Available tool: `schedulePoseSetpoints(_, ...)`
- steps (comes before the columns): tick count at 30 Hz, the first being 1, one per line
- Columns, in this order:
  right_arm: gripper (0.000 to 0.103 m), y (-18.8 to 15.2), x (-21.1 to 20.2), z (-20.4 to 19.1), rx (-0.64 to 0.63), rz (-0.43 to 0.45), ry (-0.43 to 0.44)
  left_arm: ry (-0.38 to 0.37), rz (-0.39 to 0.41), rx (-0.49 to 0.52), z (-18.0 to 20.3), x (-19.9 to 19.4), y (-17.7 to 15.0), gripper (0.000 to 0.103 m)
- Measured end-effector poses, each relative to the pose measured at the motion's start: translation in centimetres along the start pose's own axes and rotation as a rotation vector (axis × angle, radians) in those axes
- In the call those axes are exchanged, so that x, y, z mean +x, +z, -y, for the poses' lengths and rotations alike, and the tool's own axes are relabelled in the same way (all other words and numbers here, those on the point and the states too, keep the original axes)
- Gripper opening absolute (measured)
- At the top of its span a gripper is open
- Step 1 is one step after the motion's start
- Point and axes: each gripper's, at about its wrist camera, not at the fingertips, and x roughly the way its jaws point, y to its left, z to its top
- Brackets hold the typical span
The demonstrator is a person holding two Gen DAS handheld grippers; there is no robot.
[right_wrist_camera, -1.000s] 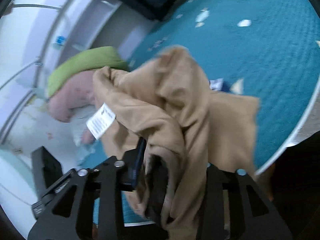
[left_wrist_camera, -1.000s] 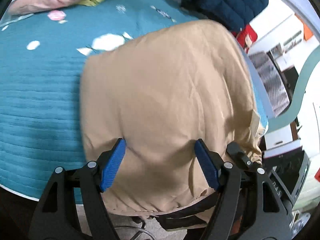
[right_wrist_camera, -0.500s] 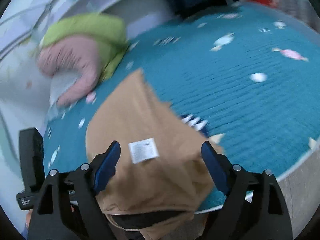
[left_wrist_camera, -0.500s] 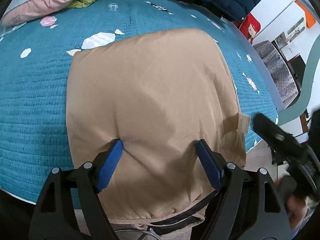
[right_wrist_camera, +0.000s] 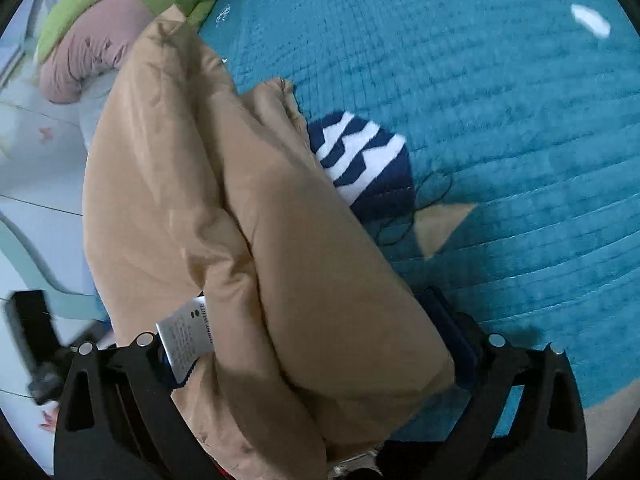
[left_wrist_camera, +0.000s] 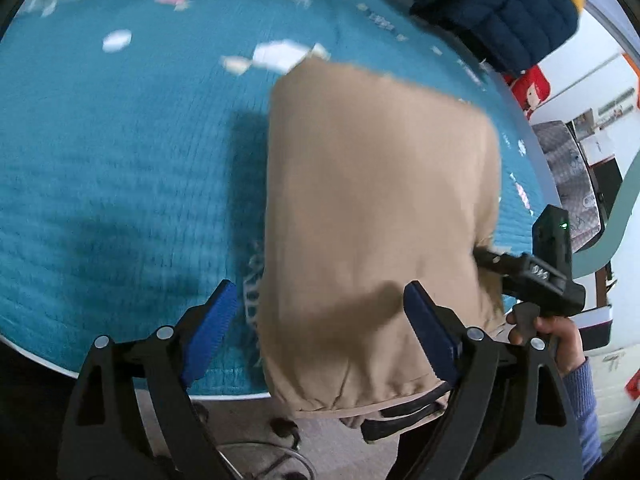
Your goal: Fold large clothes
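Tan padded jacket [left_wrist_camera: 376, 216] folded into a thick bundle, lying on the teal quilted bedspread [left_wrist_camera: 120, 184] at the near edge of the bed, bottom hem hanging over that edge toward the floor. White care label [right_wrist_camera: 188, 336] sticking out from a fold on the bundle's left side in the right wrist view. Navy-and-white striped patch [right_wrist_camera: 360, 156] on the bedspread showing from under the jacket's far side.

Left gripper [left_wrist_camera: 320, 328] above the near end of the jacket, jaws spread wide and opening, blue pads [left_wrist_camera: 210, 332] clear of the cloth, with the jacket lying below and between them. Right gripper [right_wrist_camera: 316, 344] also over the bundle, jaws opening, spread to either side of the thick folds; hard to tell through the blur, but seemingly no squeeze on the fabric. Right gripper's black body visible at the jacket's right edge in the left wrist view, carried by a hand [left_wrist_camera: 560, 340] in a blue sleeve.

Pink and green bedding [right_wrist_camera: 104, 32] heaped at the far corner of the bed. Navy quilted coat [left_wrist_camera: 500, 12] at another far corner.
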Motion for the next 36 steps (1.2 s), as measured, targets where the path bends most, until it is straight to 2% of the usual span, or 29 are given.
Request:
schedulePoseSetpoints(2, 0.096, -0.2, 0.1, 0.0, 0.007, -0.004, 0.017, -0.019, -0.032, -0.021, -0.4, 1.4, -0.5, 0.085)
schedulePoseSetpoints(7, 0.096, -0.6, 0.4, -1.9, 0.009, -0.028, 0.04, -0.064, -0.027, -0.053, -0.3, 2.6, -0.4, 0.085)
schedulePoseSetpoints(10, 0.096, -0.5, 1.0, -1.9, 0.024, -0.039, 0.06, -0.086, -0.04, -0.072, -0.6, 3.4, -0.3, 0.089)
schedulePoseSetpoints(13, 0.096, -0.7, 1.4, -1.2, 0.045, -0.042, 0.067, -0.139, -0.061, -0.112, -1.3, 4.3, -0.1, 0.091)
schedulePoseSetpoints(15, 0.096, -0.9, 1.4, -1.3, 0.048, -0.051, 0.082, -0.148, -0.064, -0.097, -1.4, 4.3, 0.1, 0.091)
schedulePoseSetpoints(17, 0.091, -0.9, 1.2, -1.2, 0.066, -0.053, 0.108, -0.155, -0.057, -0.071, -1.2, 4.1, 0.3, 0.087)
schedulePoseSetpoints(18, 0.087, -1.1, 1.1, -1.3, 0.082, -0.057, 0.142, -0.169, -0.059, -0.058, -1.1, 3.9, 0.4, 0.081)
schedulePoseSetpoints(20, 0.071, -1.5, 1.5, -1.3, 0.121, -0.072, 0.225, -0.184, -0.06, -0.049, -1.1, 3.4, 0.7, 0.077)
schedulePoseSetpoints(22, 0.073, -1.9, 1.9, -2.0, 0.086, -0.057, 0.17, -0.173, -0.065, -0.036, -1.2, 3.4, 1.0, 0.077)
schedulePoseSetpoints(23, 0.078, -2.0, 2.2, -2.0, 0.092, -0.042, 0.156, -0.177, -0.075, -0.039, -1.4, 3.6, 1.2, 0.077)
schedulePoseSetpoints(26, 0.077, -2.1, 2.6, -1.8, 0.128, -0.044, 0.177, -0.194, -0.089, -0.067, -1.8, 3.7, 1.2, 0.077)
schedulePoseSetpoints(27, 0.074, -2.2, 2.5, -1.7, 0.154, -0.044, 0.21, -0.187, -0.078, -0.055, -1.6, 3.5, 1.2, 0.077)
schedulePoseSetpoints(29, 0.055, -2.6, 2.6, -1.6, 0.2, -0.049, 0.29, -0.178, -0.054, -0.026, -1.4, 2.7, 1.2, 0.072)
schedulePoseSetpoints(33, 0.047, -3.0, 3.0, -3.5, 0.204, -0.039, 0.376, -0.171, 0.02, -0.004, -2.3, 0.5, 1.7, 0.057)
schedulePoseSetpoints(36, 0.044, -2.7, 3.4, -6.2, 0.167, -0.05, 0.428, -0.141, 0.08, 0.008, -3.8, -1.7, 2.7, 0.055)
